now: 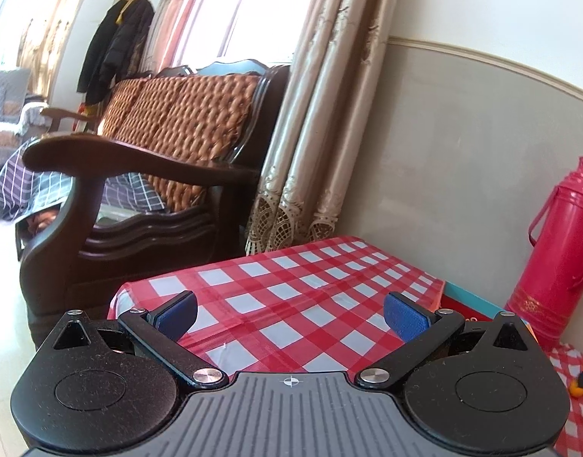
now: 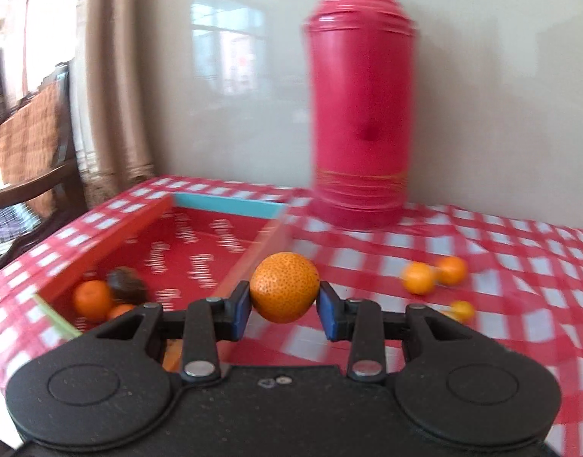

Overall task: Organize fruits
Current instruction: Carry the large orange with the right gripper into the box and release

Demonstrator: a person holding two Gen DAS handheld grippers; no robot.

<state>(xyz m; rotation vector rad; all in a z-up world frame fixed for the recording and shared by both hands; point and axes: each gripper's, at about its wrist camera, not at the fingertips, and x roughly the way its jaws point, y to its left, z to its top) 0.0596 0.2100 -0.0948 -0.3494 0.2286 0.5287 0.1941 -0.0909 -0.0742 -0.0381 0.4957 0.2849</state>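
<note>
The mandarin (image 2: 284, 286) sits pinched between the blue pads (image 2: 240, 314) of my right gripper (image 2: 284, 310), one pad on its left flank and one on its right, held above the checked tablecloth (image 2: 501, 236) just right of the red box's near wall. It is close to round, so I can make out no long axis, and its stem end is not visible through the blur; the speckled peel faces the camera.

The red box (image 2: 200, 243) lies open to the left of the fruit, with a turquoise far wall and white lettering on its floor. In its near left corner rest an orange fruit (image 2: 91, 300), a second smaller one (image 2: 120, 310) touching it, and a dark brown round thing (image 2: 127, 285) I cannot identify.

On the cloth to the right lie two small orange fruits (image 2: 418, 278) touching each other, and a smaller yellow-orange one (image 2: 463, 310) nearer to me, apart from the pair. A pink-red thermos (image 2: 362, 114) stands upright behind them near the wall.

My left gripper (image 1: 289, 318) hangs with its jaws spread wide and nothing between them, over the corner of the checked cloth. Beyond it stand a dark wooden armchair (image 1: 139, 167) with a woven cushion and a beige curtain (image 1: 314, 133).
</note>
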